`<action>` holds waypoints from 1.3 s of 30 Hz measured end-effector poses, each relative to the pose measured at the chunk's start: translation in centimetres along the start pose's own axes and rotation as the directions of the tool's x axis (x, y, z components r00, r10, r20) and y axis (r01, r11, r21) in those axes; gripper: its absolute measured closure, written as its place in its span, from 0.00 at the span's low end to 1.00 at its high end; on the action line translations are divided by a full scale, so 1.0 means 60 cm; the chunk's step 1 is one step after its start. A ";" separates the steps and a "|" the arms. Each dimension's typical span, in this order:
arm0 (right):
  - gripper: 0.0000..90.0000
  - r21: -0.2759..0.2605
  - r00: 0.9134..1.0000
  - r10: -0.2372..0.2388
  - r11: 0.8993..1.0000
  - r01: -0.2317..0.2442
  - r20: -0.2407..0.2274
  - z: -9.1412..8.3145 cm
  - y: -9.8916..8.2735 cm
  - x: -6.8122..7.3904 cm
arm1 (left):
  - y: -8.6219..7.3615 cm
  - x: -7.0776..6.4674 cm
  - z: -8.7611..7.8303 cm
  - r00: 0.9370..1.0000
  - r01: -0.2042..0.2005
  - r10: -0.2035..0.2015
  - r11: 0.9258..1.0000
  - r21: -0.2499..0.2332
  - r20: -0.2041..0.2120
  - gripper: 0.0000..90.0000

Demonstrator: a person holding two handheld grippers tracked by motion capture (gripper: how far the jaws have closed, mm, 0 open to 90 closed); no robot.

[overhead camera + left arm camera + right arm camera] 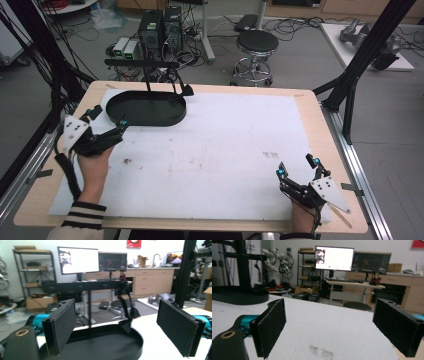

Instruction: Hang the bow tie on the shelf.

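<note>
Left gripper (107, 123): jaws spread wide, nothing between them; it hovers at the near edge of the black oval stand base (145, 109), which lies just ahead of its fingertips.
Right gripper (297, 167): also wide and empty, low over the white mat (215, 150), well apart from the stand.
Stand: oval tray-like base (107, 346) with thin uprights and a crossbar (85, 285) above; a dark strap-like piece (127, 315) hangs off the bar.
Handling: looks rigid, likely plastic or metal, smooth and perhaps slippery; top-heavy, so it may tip.
Where to grip: the raised rim just ahead of the left gripper, or an upright post; the padded fingers (62, 327) should help.
Desk (310, 107): wooden edge around the mat.
</note>
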State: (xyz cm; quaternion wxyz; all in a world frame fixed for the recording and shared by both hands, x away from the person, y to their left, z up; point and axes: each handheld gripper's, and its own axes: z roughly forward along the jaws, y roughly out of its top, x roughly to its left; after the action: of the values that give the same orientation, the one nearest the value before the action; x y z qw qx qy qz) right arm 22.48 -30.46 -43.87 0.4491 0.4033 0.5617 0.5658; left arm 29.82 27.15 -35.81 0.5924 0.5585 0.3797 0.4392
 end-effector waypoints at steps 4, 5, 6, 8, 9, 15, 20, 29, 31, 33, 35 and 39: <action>0.12 0.005 1.000 0.022 1.000 -0.022 0.013 -0.003 -0.001 -0.005 | -0.009 0.015 -0.045 1.000 -0.011 0.011 1.000 0.013 -0.024 0.18; 0.12 -0.002 1.000 0.020 1.000 -0.019 0.017 -0.004 0.000 -0.005 | -0.014 0.019 -0.056 1.000 -0.004 0.005 1.000 0.017 -0.031 0.18; 0.12 -0.012 1.000 0.016 1.000 -0.016 0.024 -0.005 0.001 -0.005 | -0.020 0.023 -0.066 1.000 0.007 -0.006 1.000 0.019 -0.031 0.18; 0.12 -0.019 0.999 0.021 1.000 -0.021 0.025 -0.006 0.002 -0.005 | -0.032 0.031 -0.084 0.999 0.030 -0.029 0.999 0.029 -0.030 0.18; 0.12 -0.018 0.999 0.028 0.999 -0.027 0.022 -0.006 0.003 -0.005 | -0.038 0.035 -0.092 0.999 0.030 -0.029 0.999 0.037 -0.040 0.18; 0.12 -0.016 0.997 0.074 0.997 -0.074 0.007 -0.008 0.003 -0.009 | -0.064 0.053 -0.119 0.996 0.030 -0.024 0.997 0.068 -0.086 0.17; 0.12 0.001 0.994 0.102 0.995 -0.102 0.028 -0.011 0.003 -0.017 | -0.082 0.058 -0.135 0.992 0.066 -0.058 0.995 0.069 -0.111 0.16; 0.12 0.014 0.994 0.100 0.995 -0.101 0.045 -0.015 0.003 -0.024 | -0.101 0.048 -0.135 0.992 0.063 -0.054 0.995 0.083 -0.111 0.15; 0.12 0.016 0.994 0.101 0.995 -0.102 0.047 -0.016 0.002 -0.024 | -0.102 0.048 -0.134 0.993 0.064 -0.055 0.994 0.087 -0.107 0.15; 0.12 0.021 0.993 0.101 0.995 -0.103 0.053 -0.017 0.002 -0.024 | -0.103 0.048 -0.133 0.993 0.065 -0.055 0.994 0.084 -0.106 0.14; 0.12 0.022 0.994 0.099 0.995 -0.101 0.051 -0.018 0.002 -0.024 | -0.104 0.049 -0.132 0.992 0.069 -0.060 0.994 0.084 -0.108 0.14; 0.12 0.029 0.995 0.090 0.995 -0.091 0.046 -0.021 0.002 -0.025 | -0.104 0.048 -0.129 0.992 0.082 -0.073 0.993 0.081 -0.105 0.14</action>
State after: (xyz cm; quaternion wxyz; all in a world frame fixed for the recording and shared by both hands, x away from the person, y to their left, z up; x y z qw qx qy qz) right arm 21.65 -32.26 -43.77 0.4291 0.4479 0.5414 0.5675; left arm 24.05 32.47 -42.59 0.5647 0.5449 0.4492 0.4272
